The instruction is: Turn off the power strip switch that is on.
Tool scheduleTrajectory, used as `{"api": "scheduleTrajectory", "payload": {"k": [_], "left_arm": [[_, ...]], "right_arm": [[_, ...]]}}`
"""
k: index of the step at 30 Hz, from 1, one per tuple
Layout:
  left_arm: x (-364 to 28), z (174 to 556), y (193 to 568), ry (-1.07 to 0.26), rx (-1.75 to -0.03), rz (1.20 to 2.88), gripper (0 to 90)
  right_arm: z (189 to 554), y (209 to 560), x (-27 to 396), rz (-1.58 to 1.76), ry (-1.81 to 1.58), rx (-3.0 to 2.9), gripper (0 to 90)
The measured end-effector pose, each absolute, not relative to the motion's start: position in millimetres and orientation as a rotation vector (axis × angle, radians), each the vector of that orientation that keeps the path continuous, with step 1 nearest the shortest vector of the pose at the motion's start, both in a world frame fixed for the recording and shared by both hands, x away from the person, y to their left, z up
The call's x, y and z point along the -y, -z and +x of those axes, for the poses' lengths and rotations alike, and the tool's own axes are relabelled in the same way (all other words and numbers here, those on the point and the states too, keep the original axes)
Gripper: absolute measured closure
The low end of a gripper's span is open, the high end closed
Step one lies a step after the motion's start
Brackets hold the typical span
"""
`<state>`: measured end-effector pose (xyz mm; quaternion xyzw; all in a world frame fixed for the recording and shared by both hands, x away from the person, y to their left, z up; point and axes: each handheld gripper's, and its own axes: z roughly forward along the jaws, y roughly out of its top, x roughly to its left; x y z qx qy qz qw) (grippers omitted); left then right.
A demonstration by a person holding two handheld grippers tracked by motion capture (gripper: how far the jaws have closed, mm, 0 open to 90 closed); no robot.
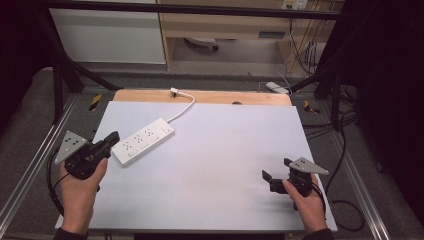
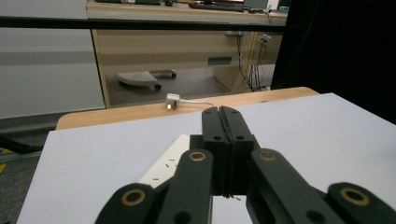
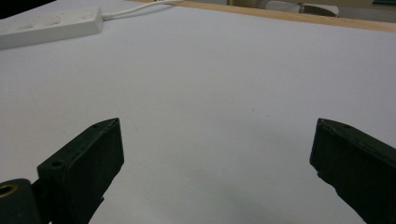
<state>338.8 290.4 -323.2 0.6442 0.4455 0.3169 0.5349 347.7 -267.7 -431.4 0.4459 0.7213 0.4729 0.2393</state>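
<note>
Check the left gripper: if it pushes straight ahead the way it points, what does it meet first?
Most likely the white power strip. The left gripper, jaws shut on nothing, points at its near end; in the left gripper view the strip lies just under the jaws, so it might pass over.

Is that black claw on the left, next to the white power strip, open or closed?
Closed. The left claw has its two jaws pressed flat together with nothing between them, just beside the power strip.

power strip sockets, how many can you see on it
3, in a row along the top of the power strip by the left gripper: one near its cable end, one in the middle, one at the near end. The high view is coarse, so small ones may be missed.
</note>
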Motion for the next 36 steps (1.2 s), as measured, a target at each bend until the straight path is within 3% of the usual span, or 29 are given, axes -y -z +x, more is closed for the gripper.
{"api": "scheduleTrajectory", "payload": {"k": [36], "left_arm": [[-292.3, 383.7, 347.9, -0.695, -1.22, 1.623, 90.0]], "right_arm": [[348.7, 431.6, 269.3, 1.235, -1.291, -1.972, 3.1]]}}
